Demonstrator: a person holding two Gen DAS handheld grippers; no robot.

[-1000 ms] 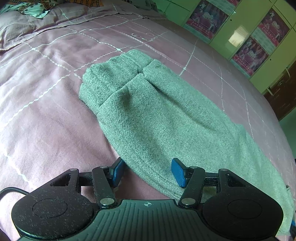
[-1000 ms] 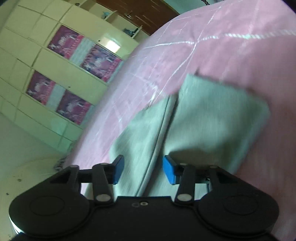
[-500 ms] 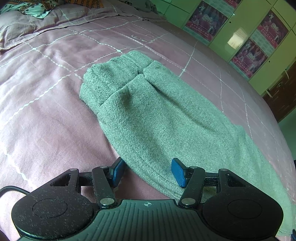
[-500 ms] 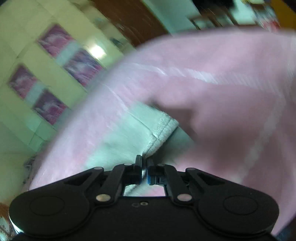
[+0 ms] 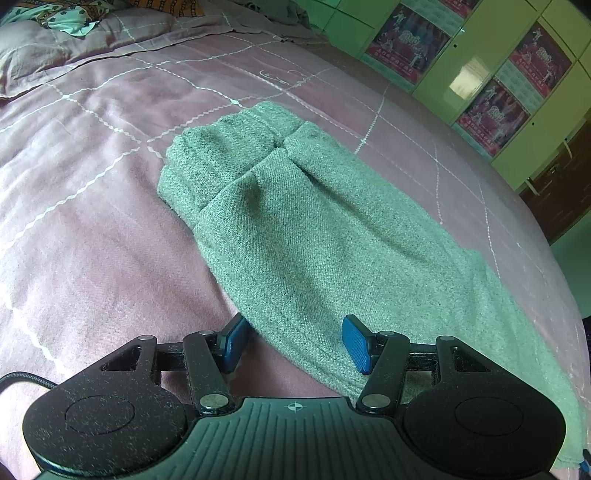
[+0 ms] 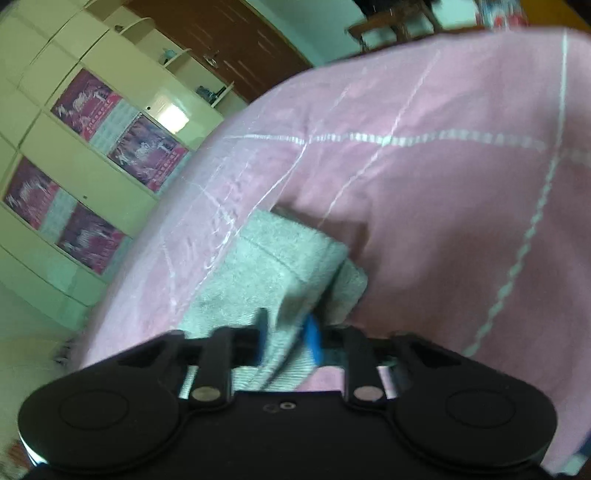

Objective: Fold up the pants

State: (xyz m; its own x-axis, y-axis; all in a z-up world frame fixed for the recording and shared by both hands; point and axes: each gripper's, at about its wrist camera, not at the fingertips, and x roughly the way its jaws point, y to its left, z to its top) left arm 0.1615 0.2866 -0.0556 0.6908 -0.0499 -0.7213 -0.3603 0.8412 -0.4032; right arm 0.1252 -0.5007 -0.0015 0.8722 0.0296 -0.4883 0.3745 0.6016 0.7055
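Observation:
Grey-green knit pants lie folded lengthwise on the pink bed, the waistband end far from me in the left wrist view. My left gripper is open, its blue pads either side of the near edge of the pants, low over the cloth. In the right wrist view the leg end of the pants is bunched up, and my right gripper is shut on a fold of it and holds it a little off the bed.
The pink bedspread with white grid lines spreads all around. Pillows lie at the head of the bed. A green wardrobe with posters stands beyond the bed, also in the right wrist view.
My right gripper went from open over the leg end to shut on the cloth, which now rises bunched between its pads. My left gripper has hardly moved.

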